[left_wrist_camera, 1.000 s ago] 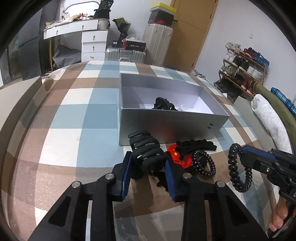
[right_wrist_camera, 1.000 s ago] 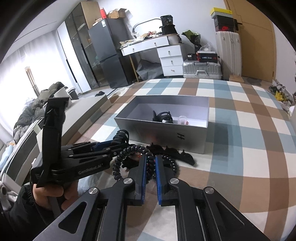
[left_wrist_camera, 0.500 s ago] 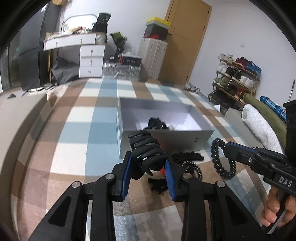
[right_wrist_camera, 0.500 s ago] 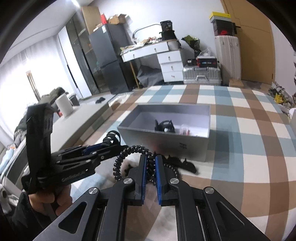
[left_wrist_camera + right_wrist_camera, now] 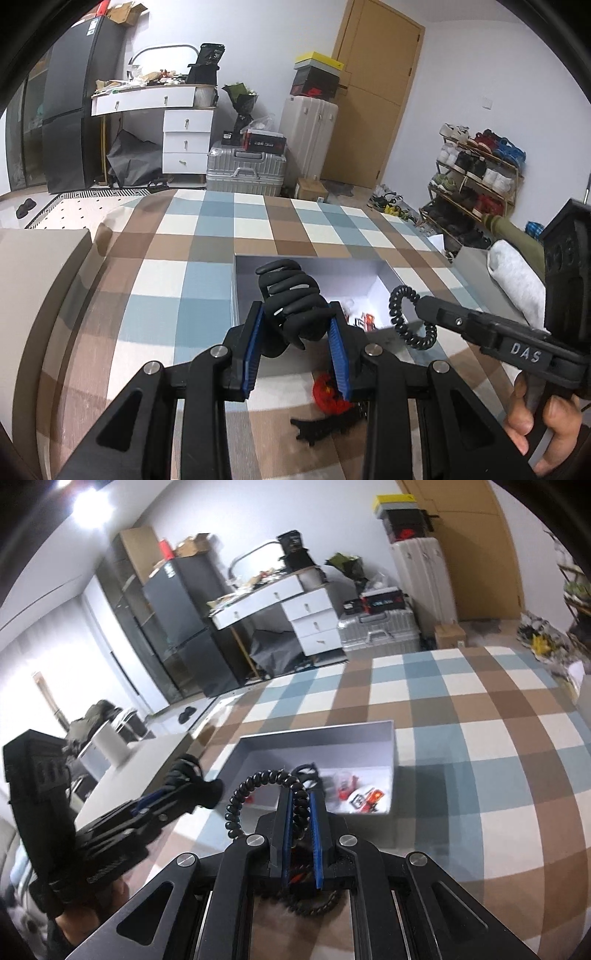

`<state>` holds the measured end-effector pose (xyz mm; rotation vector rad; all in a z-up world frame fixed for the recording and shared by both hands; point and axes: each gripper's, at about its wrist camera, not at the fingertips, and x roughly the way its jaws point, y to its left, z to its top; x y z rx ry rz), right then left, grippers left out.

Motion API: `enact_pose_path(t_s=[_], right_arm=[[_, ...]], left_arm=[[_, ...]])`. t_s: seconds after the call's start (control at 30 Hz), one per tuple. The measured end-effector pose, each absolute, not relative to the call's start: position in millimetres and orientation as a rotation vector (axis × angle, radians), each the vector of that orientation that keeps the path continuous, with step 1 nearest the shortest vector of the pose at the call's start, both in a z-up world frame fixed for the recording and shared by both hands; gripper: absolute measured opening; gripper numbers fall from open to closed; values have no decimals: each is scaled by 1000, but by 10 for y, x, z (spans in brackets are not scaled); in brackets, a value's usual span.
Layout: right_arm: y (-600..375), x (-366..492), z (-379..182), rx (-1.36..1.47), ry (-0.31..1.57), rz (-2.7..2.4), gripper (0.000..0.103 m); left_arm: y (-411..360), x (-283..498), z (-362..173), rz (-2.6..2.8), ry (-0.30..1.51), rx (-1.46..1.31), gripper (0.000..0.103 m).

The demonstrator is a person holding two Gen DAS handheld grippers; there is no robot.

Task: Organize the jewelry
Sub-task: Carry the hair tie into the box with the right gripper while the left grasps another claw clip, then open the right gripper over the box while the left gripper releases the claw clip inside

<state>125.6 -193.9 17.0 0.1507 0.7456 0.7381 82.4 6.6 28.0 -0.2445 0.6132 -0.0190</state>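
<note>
My left gripper (image 5: 295,314) is shut on a large black claw hair clip (image 5: 291,295) and holds it above the near left corner of the grey open box (image 5: 373,269). My right gripper (image 5: 300,794) is shut on a black spiral hair tie (image 5: 255,786), held above the box's (image 5: 332,744) near wall; the tie also shows in the left wrist view (image 5: 406,317). Small red and white items (image 5: 354,794) and a black clip lie inside the box. A red round item (image 5: 328,393) and a black piece (image 5: 325,424) lie on the checked bedspread in front of the box.
The box sits on a bed with a blue, brown and white checked cover (image 5: 177,280). Beyond the bed stand a white desk with drawers (image 5: 177,122), silver suitcases (image 5: 245,171), a dark fridge and a shoe rack (image 5: 476,170). A grey pillow (image 5: 513,273) lies at the right.
Both grippers have risen with their loads and moved forward over the box's near edge. The leftover items on the bedspread have dropped low in the left wrist view.
</note>
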Motion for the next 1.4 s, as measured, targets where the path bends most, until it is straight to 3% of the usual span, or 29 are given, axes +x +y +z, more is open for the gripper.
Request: enact_pose_path(t_s=[0.7, 0.73, 0.8, 0.87, 0.93, 1.03, 1.1, 1.17, 1.3, 1.4], right_arm=[[-1921, 1617, 23, 174, 788, 667, 12], [-1903, 1609, 19, 165, 787, 673, 12], [-1892, 1587, 29, 151, 778, 671, 13], [-1905, 1545, 43, 152, 772, 692, 14], [-1934, 1485, 52, 149, 763, 706, 20], [-1993, 1369, 57, 136, 757, 726, 32], [-2023, 1310, 41, 141, 778, 762, 66], [-2057, 1235, 13, 149, 807, 812, 71], [-2086, 1121, 1, 118, 827, 829, 80], [-2104, 1048, 4, 115, 830, 845, 82]], left_arm=[[-55, 1019, 129, 47, 678, -226, 29], [-62, 1012, 134, 51, 683, -221, 31], [-85, 982, 143, 48, 685, -213, 59], [-97, 923, 156, 28, 677, -219, 67], [-106, 876, 169, 14, 673, -224, 68], [-142, 814, 179, 8, 693, -201, 80], [-162, 761, 185, 13, 694, -178, 81], [-180, 708, 179, 20, 703, -158, 83], [-205, 571, 105, 33, 735, -114, 100], [-193, 466, 52, 35, 749, -113, 100]])
